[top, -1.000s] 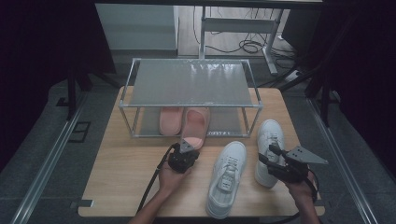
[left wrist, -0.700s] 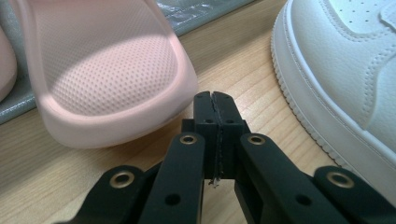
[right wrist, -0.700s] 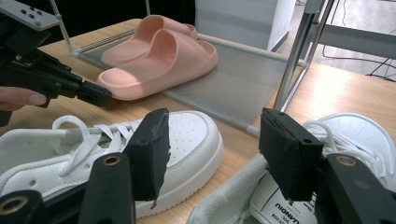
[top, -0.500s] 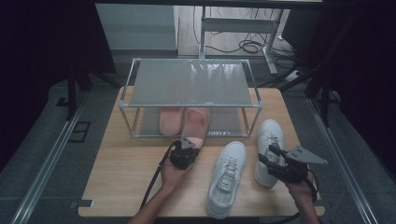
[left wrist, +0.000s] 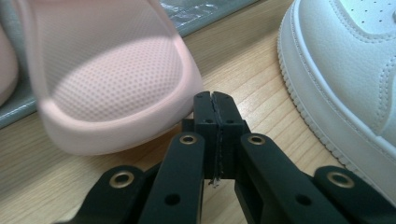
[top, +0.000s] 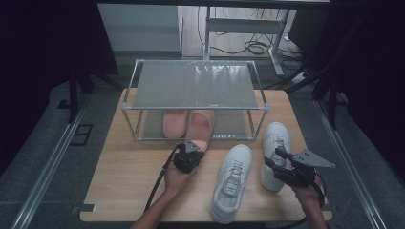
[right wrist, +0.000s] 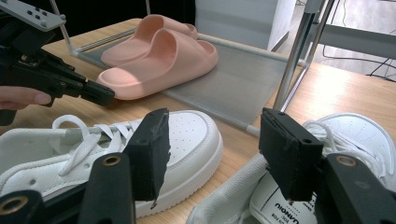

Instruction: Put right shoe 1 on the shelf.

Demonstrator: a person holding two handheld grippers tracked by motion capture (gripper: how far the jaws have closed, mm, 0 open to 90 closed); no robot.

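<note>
Resting with its jaws pressed together, the left hand-held gripper (left wrist: 215, 105) sits at the heel of the right-hand pink foam slipper (top: 200, 126), touching or just short of it. That slipper lies straight ahead, long axis running away into the lower tier of the metal-framed mesh shoe rack (top: 196, 83), heel overhanging the wooden bench (top: 129, 167). The left hand is nearer. The right hand-held gripper (top: 276, 161) stands spread above the heel of one white lace-up sneaker (top: 274, 148), gripping nothing. Two slippers, two sneakers, one rack.
</note>
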